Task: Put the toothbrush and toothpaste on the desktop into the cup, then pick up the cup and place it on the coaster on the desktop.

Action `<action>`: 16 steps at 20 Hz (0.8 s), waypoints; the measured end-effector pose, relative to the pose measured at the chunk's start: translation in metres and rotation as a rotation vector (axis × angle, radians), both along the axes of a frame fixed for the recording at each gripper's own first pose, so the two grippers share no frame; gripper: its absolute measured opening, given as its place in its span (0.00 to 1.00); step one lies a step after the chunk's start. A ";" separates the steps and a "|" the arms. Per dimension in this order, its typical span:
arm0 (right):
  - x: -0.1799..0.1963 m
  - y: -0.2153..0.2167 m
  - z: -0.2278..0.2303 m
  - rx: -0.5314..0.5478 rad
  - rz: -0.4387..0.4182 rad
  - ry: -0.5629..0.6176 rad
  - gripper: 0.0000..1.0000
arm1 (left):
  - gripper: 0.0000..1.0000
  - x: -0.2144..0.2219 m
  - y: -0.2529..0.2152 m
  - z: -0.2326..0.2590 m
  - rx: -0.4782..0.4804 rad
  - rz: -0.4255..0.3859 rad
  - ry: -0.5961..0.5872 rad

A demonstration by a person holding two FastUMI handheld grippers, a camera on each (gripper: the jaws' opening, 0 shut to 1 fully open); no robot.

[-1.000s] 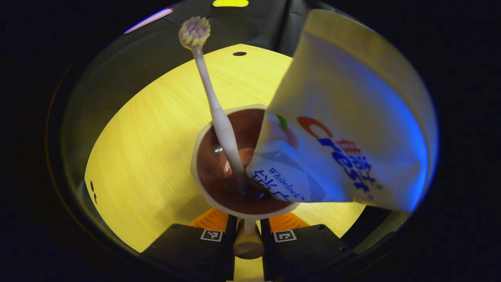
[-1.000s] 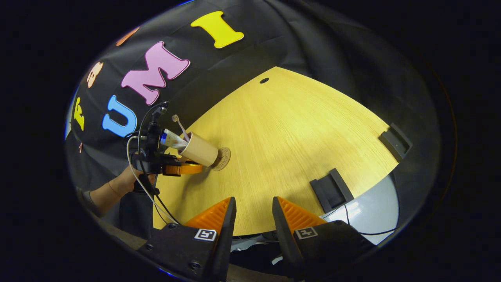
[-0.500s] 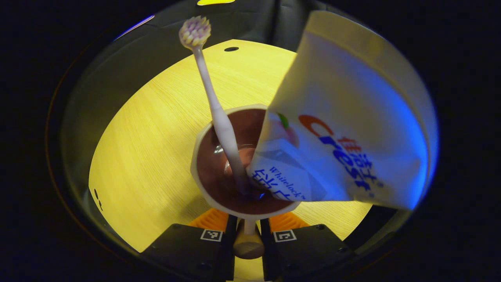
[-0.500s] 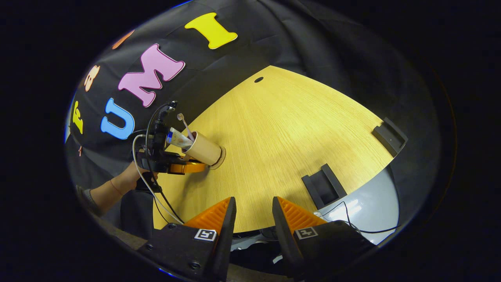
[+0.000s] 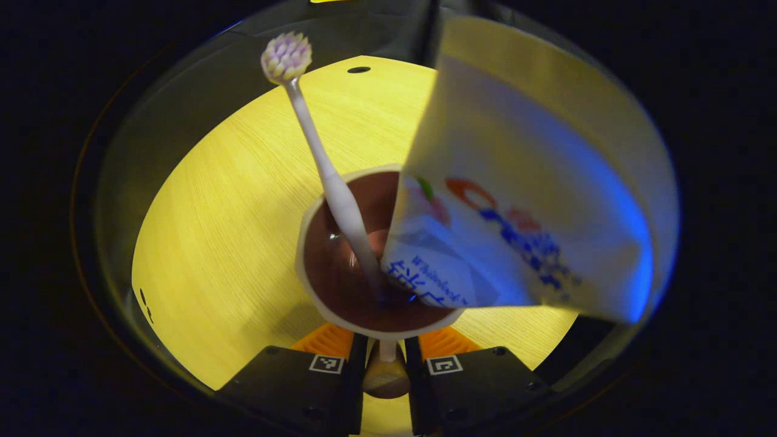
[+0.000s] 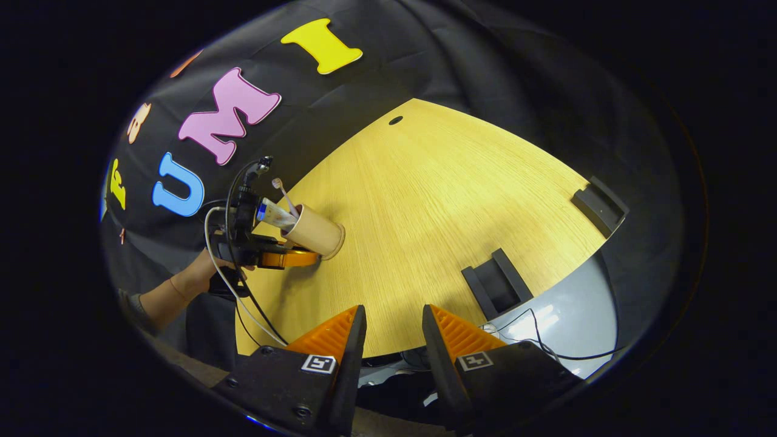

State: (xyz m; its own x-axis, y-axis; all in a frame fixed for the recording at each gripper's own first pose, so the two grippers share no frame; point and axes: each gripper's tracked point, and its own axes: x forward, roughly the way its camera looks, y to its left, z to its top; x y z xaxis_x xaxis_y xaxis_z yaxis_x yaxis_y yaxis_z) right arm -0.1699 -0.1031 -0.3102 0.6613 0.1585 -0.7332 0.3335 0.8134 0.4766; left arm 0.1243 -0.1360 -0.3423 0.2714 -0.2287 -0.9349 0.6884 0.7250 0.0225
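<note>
With both items already loaded, the cup (image 5: 340,267) was carried by the left gripper (image 5: 383,358), whose fingers were clamped on the cup's handle (image 5: 385,379), presumably so the load stayed upright. The toothbrush (image 5: 322,170) leaned bristles-up against the rim; the toothpaste tube (image 5: 516,200) stood beside it inside the cup. In the right gripper view the cup (image 6: 312,230) sat low over the wooden desktop (image 6: 449,200); whether a coaster lay beneath could not be told. The right gripper (image 6: 393,340) idled near the desktop's edge, fingers apart and empty.

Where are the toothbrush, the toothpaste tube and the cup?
toothbrush (image 5: 286,57), left gripper view, bristle head.
toothpaste tube (image 5: 516,182), left gripper view, flat body.
cup (image 6: 315,232), right gripper view, outer wall.
</note>
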 end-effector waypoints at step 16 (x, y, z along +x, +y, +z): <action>0.049 0.031 0.012 -0.016 0.128 -0.033 0.57 | 1.00 -0.004 0.021 0.082 -0.091 0.000 -0.281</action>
State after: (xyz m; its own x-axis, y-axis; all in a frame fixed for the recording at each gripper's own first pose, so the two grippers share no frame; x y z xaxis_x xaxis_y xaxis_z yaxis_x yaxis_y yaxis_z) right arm -0.1208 -0.0720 -0.2979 0.6605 0.2318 -0.7142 0.2106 0.8558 0.4726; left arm 0.1203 -0.1154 -0.2600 0.5170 -0.3078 -0.7987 0.6642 0.7329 0.1475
